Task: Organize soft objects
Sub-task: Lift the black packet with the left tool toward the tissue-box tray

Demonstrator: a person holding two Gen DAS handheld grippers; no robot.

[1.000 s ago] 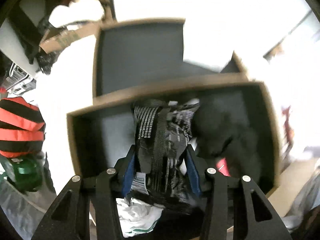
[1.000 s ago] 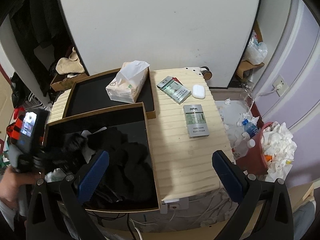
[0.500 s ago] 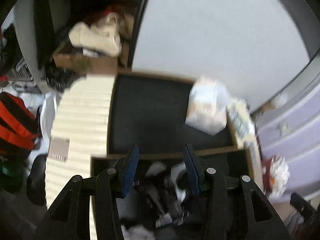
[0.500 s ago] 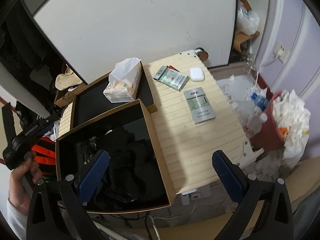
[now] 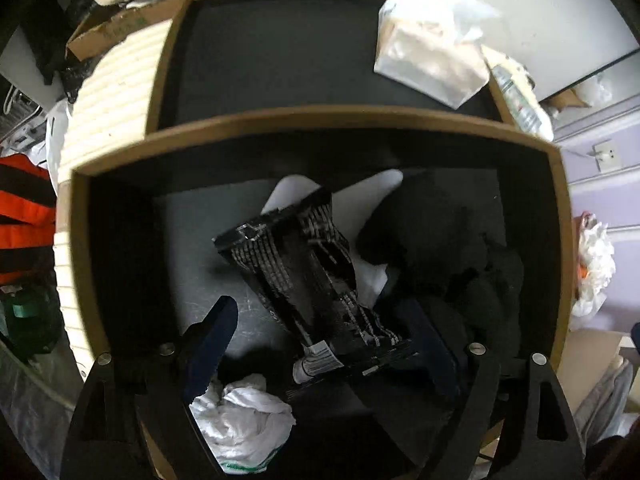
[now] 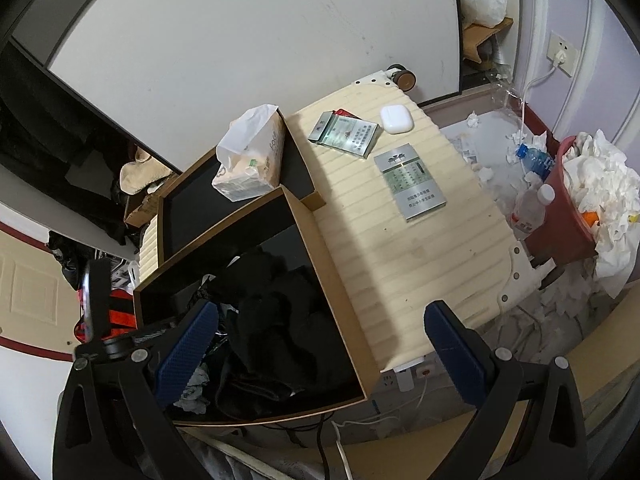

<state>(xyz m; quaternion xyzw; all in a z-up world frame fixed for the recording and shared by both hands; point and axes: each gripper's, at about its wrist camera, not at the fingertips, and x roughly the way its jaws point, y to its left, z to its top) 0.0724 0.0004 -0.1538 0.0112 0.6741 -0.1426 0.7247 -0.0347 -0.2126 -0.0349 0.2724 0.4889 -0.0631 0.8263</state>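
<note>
The deep brown box (image 5: pixel 80 248) fills the middle of the left wrist view and collects the soft things; the black patterned garment (image 5: pixel 304 272) lies inside at centre; the left gripper (image 5: pixel 320 344), jaws just opened wide, straddles it without pressing, probably releasing it; the right gripper (image 6: pixel 320 344) hangs open and empty at the lower frame.

Both views bend hard at the edges and end in black fisheye corners. The left wrist view is dim and slightly soft: the deep box (image 5: pixel 116 240) holds heavy shadow, and the tissue pack (image 5: pixel 432 60) is overexposed and smeared. The right wrist view is brighter and sharper under even indoor light, with the pale wall panel (image 6: pixel 260 40) well lit and dark clothes (image 6: pixel 288 320) lacking detail.
</note>
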